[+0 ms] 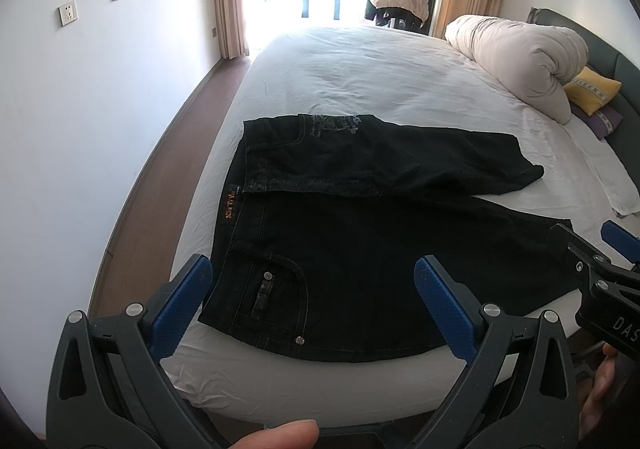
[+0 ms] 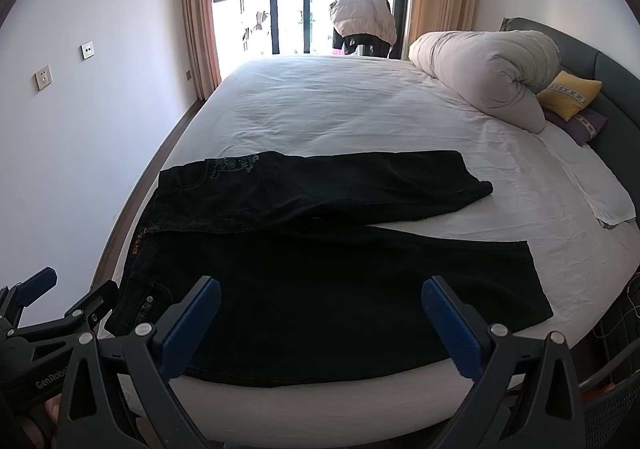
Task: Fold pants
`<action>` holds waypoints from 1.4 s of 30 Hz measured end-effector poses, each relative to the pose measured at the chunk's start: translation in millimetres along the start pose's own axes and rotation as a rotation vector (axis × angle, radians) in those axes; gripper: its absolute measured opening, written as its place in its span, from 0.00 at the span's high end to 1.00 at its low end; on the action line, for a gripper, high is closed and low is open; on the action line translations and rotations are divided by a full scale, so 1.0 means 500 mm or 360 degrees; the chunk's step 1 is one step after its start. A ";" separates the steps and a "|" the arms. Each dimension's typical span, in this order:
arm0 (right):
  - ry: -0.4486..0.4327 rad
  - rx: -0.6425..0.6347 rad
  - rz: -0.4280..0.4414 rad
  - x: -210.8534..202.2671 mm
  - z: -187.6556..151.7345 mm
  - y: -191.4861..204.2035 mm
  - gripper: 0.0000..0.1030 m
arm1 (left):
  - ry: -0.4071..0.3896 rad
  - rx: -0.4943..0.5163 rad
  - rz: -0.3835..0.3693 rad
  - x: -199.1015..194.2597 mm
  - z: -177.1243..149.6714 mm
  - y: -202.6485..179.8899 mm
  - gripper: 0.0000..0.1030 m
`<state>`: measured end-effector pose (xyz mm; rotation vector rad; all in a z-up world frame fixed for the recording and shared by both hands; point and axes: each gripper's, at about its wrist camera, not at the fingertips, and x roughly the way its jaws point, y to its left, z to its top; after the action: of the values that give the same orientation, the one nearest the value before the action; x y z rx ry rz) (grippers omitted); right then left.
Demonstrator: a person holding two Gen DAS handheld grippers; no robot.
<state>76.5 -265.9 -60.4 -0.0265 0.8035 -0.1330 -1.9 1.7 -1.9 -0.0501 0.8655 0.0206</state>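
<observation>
Black jeans [image 1: 360, 249] lie flat on the white bed [image 1: 340, 81], waistband to the left, the two legs spread apart toward the right. They also show in the right wrist view [image 2: 320, 269]. My left gripper [image 1: 312, 277] is open and empty, hovering above the near waist and back pocket [image 1: 276, 297]. My right gripper [image 2: 320, 297] is open and empty above the middle of the near leg. Each gripper shows in the other's view: the right one [image 1: 600, 253] near the leg hem, the left one [image 2: 68, 293] by the waistband.
A rolled cream duvet [image 1: 528, 53] and a yellow pillow [image 1: 592, 89] lie at the far right by the headboard. A white wall [image 1: 80, 129] runs along the left with a narrow strip of floor. A window and curtains are behind the bed.
</observation>
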 end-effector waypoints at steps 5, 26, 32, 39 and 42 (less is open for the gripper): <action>-0.0001 -0.0003 0.0003 0.001 -0.001 0.001 0.00 | -0.0001 -0.0001 -0.0001 0.002 -0.002 0.001 0.00; 0.0003 -0.0003 0.0006 0.011 -0.004 0.008 0.00 | 0.0004 -0.0002 -0.0002 0.005 -0.003 0.004 0.00; 0.0005 -0.0002 0.0006 0.011 -0.005 0.008 0.00 | 0.0005 -0.0002 -0.0003 0.005 -0.003 0.004 0.00; 0.0005 -0.0003 0.0009 0.012 -0.005 0.008 0.00 | 0.0006 -0.0001 -0.0002 0.007 -0.005 0.006 0.00; 0.0008 -0.0003 0.0009 0.012 -0.006 0.011 0.00 | 0.0005 0.0005 0.0004 0.009 -0.007 0.007 0.00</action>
<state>79.2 -261.2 -67.3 -0.0254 0.8089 -0.1268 -1.9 5.2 -7.8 -0.0463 0.8684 0.0216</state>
